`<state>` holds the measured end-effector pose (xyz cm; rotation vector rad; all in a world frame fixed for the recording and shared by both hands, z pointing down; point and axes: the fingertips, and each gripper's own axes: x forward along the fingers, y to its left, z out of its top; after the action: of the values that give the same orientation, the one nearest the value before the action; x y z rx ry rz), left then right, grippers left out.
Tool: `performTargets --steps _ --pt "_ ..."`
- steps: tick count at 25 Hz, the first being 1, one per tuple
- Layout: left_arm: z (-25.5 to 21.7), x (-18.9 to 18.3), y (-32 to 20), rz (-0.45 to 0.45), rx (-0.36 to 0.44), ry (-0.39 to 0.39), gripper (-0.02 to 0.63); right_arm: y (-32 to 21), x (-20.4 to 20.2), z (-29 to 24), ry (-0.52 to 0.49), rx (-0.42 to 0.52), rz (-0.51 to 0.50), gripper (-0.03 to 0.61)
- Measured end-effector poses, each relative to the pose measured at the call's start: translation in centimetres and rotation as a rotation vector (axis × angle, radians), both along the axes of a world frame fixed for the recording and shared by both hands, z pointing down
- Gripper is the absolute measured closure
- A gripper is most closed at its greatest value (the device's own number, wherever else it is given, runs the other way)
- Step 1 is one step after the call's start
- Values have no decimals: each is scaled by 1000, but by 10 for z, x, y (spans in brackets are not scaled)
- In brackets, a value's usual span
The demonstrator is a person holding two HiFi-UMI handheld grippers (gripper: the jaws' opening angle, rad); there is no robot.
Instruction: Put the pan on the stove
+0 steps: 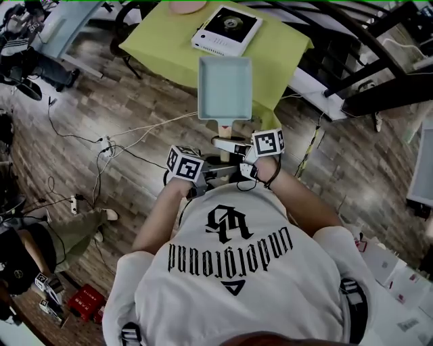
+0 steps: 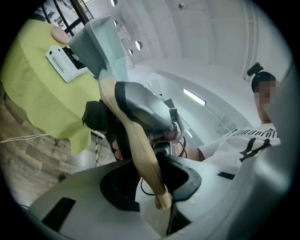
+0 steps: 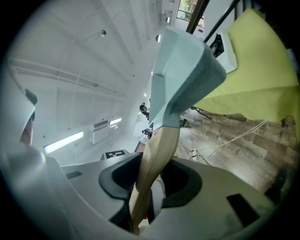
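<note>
A light-blue rectangular pan [image 1: 224, 88] with a wooden handle [image 1: 224, 126] hangs in the air over the near edge of the yellow-green table [image 1: 162, 51]. My right gripper [image 1: 231, 146] is shut on the handle near the pan, and my left gripper [image 1: 215, 173] is shut on it closer to its end. In the left gripper view the handle [image 2: 140, 154] runs between my jaws [image 2: 151, 177], the pan [image 2: 96, 40] tilted up beyond. The right gripper view shows the handle [image 3: 157, 154] clamped at my gripper [image 3: 150, 182]. The white stove [image 1: 226, 30] with a black top sits on the table beyond the pan.
A pink object [image 1: 186, 5] lies at the table's far edge. Cables and a power strip [image 1: 107, 144] run across the wooden floor on the left. A seated person [image 1: 40, 246] and a red box [image 1: 84, 302] are at lower left. Dark frames [image 1: 379, 74] stand at right.
</note>
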<state>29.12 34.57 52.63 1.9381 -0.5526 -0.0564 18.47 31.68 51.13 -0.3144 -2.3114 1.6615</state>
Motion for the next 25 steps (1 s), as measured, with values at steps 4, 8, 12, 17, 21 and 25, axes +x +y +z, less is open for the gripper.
performTargets --steps 4,8,12,17,21,25 --pt "1 -1 -38 -42 0 -2 482 -33 -2 1 4 6 -47 439" --pt "-2 -4 -75 -83 -2 -7 482 -67 -5 -2 -1 -14 -77 439" --pt "-9 -19 -101 -103 -12 -4 482 -90 -20 -8 -3 -33 -90 440" --pt "-8 -59 -112 -99 -8 13 482 -102 -60 -7 3 -36 -79 440" --pt "-4 -95 -127 -65 9 13 480 -121 -95 -1 2 -41 -43 440" --pt "-1 -142 -142 1 20 2 480 -142 -140 0 -4 -40 25 440"
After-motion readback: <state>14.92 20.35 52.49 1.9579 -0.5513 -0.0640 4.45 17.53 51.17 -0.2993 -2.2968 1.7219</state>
